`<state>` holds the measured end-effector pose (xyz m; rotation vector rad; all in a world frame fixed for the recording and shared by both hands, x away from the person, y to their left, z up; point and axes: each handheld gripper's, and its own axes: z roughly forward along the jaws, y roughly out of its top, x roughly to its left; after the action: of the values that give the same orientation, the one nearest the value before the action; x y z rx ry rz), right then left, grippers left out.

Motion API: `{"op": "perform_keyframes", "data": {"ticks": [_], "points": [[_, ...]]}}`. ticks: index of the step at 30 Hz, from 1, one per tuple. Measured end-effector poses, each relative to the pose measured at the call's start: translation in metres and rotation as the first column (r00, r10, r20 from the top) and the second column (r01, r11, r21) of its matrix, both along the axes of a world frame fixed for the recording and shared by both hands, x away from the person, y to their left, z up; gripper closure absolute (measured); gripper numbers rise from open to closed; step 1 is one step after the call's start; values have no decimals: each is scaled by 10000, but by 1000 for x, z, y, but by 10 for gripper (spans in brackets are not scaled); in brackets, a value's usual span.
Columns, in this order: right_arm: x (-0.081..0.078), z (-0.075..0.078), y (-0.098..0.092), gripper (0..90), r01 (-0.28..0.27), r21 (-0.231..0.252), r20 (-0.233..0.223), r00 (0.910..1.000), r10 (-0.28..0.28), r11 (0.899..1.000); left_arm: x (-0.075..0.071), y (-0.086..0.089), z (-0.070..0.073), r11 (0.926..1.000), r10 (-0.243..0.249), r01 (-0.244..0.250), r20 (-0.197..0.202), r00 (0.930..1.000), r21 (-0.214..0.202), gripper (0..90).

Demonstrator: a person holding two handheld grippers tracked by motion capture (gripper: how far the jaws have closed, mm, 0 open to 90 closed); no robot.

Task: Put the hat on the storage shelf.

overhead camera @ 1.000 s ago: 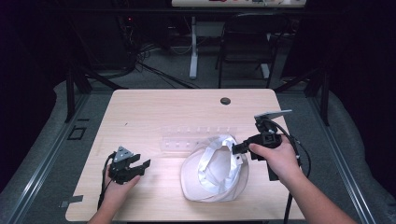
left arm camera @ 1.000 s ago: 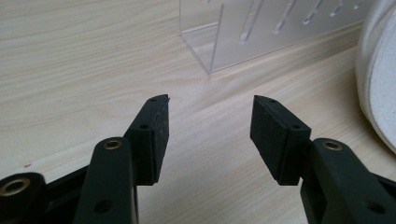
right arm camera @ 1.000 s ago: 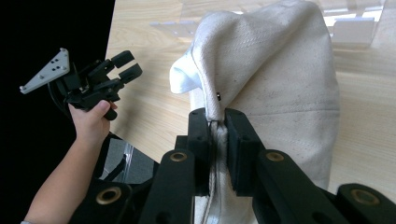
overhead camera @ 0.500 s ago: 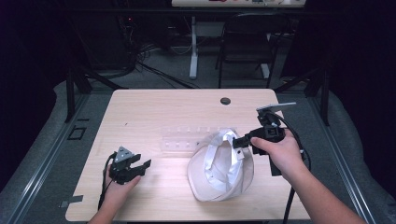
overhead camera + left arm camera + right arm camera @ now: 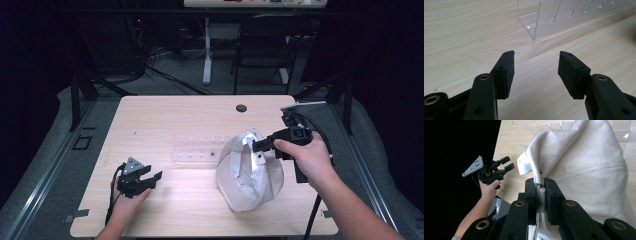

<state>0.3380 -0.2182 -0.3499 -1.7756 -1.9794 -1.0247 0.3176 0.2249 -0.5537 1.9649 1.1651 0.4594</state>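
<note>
Two handheld grippers, one clear acrylic rack, one white cloth bag on a wooden table [image 5: 165, 120]. At left, the left gripper [image 5: 152, 178] rests low near the table's front edge w/ the hand behind it, jaws apart, nothing between them. The clear acrylic rack [image 5: 197, 150] lies mid-table, slots apparently empty, though it's faint. At right, the white cloth bag [image 5: 250, 172] is lifted by its rim, lower part on the table just right of the rack; contents can't be seen. The right gripper [image 5: 256, 145], held level, is clamped on the bag's seamed edge.

cloth bag [image 5: 250, 172] right of clear rack [image 5: 197, 150].
</note>
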Motion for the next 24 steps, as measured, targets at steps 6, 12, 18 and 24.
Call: {"op": "perform_keyframes", "data": {"ticks": [6, 12, 18, 24], "points": [[0, 8, -11, 817, 262, 280, 210, 9994, -268, 9993, 0, -2, 0, 10000, 39, -39, 18, 10000, -52, 474], [0, 15, -18, 817, 376, 403, 389, 9985, -391, 9985, -1, -4, -1, 10000, -34, 34, 13, 10000, -6, 472], [5, 23, -20, 817, 431, 774, 367, 9983, -460, 9961, 0, -3, -1, 10000, -71, 71, -24, 10000, 39, 472], [7, 30, -17, 817, 420, 823, 479, 9978, -461, 9957, 0, -3, -1, 10000, -74, 74, -21, 10000, -2, 471]]}}
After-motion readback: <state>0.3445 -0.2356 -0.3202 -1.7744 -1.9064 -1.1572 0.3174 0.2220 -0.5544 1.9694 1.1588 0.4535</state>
